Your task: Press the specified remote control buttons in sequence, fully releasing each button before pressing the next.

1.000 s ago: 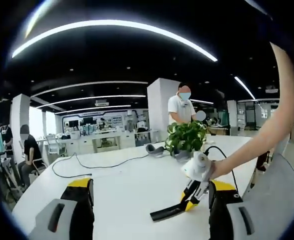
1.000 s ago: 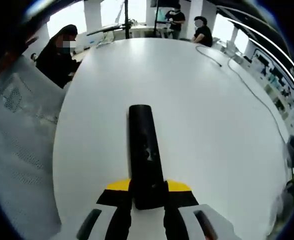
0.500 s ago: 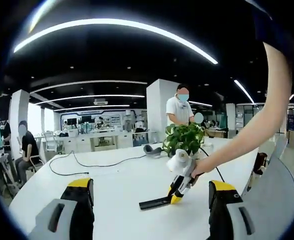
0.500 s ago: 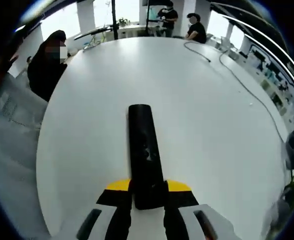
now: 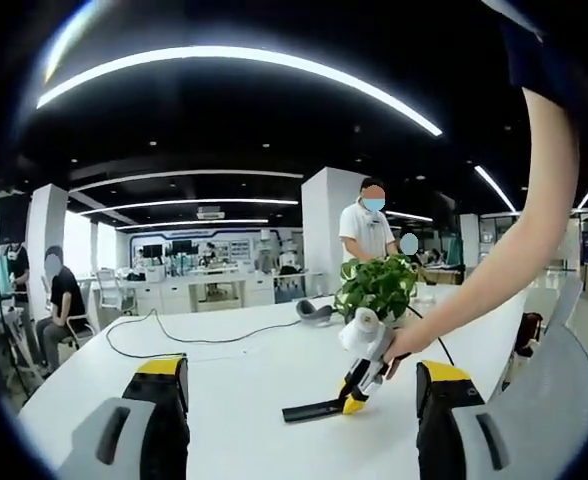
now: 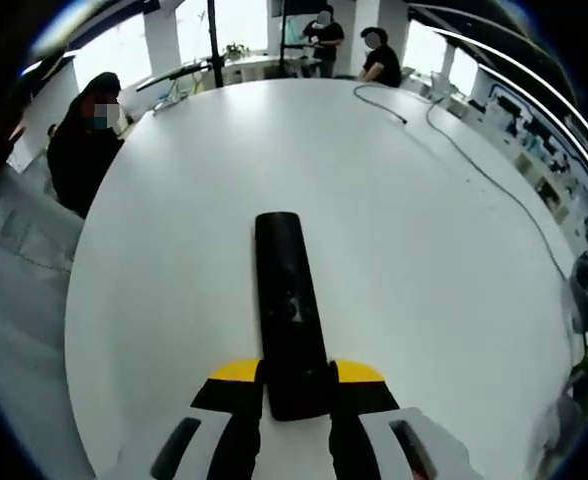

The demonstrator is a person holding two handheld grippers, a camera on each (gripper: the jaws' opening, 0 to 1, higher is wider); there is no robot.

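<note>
A long black remote control (image 6: 286, 300) with small buttons on its top face points away from me, and my right gripper (image 6: 296, 378) is shut on its near end. It hangs over the white table (image 6: 404, 250). In the left gripper view a person's hand holds that right gripper (image 5: 359, 375), with the remote (image 5: 309, 410) slanting down to the left, close to the table top (image 5: 234, 390). My left gripper (image 5: 299, 395) is open, its yellow-tipped jaws wide apart and nothing between them; the remote lies ahead of them.
A potted plant (image 5: 379, 285), a grey headset (image 5: 314, 312) and a black cable (image 5: 204, 335) lie farther back on the table. A person (image 5: 372, 225) stands behind the plant, and another (image 6: 84, 150) sits at the table edge near a mesh chair (image 6: 14, 270).
In the left gripper view the hand with the right gripper and remote has shifted left and a little farther off. The right gripper view has swung slightly; the remote stays in the jaws.
</note>
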